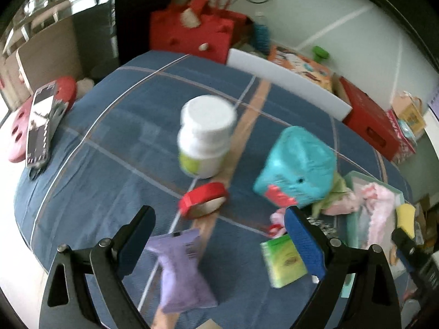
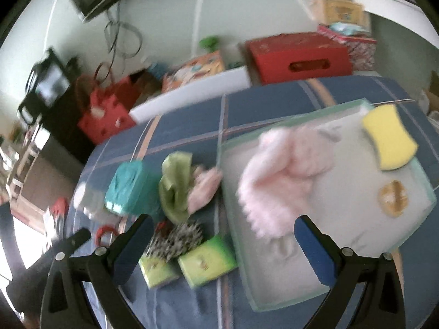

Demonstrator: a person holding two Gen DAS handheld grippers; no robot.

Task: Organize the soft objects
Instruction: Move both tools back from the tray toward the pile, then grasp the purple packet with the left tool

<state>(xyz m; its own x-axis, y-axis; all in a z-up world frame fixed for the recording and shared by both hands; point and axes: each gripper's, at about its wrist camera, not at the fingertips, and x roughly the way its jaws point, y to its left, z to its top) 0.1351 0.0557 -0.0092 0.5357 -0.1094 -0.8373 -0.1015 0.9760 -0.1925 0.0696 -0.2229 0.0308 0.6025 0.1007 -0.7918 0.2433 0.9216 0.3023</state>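
Both grippers, left (image 1: pixel 219 235) and right (image 2: pixel 223 244), gape wide, empty; the left could knock the bottle (image 1: pixel 205 137) reaching the purple pouch (image 1: pixel 181 271).

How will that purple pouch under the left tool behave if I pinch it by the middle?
The purple pouch looks puffy with a crimped top, so it will probably squash and sag at both ends. Its film looks smooth, so it may slip; grip firmly. It seems light for its size. The left tool is open wide enough to straddle it.
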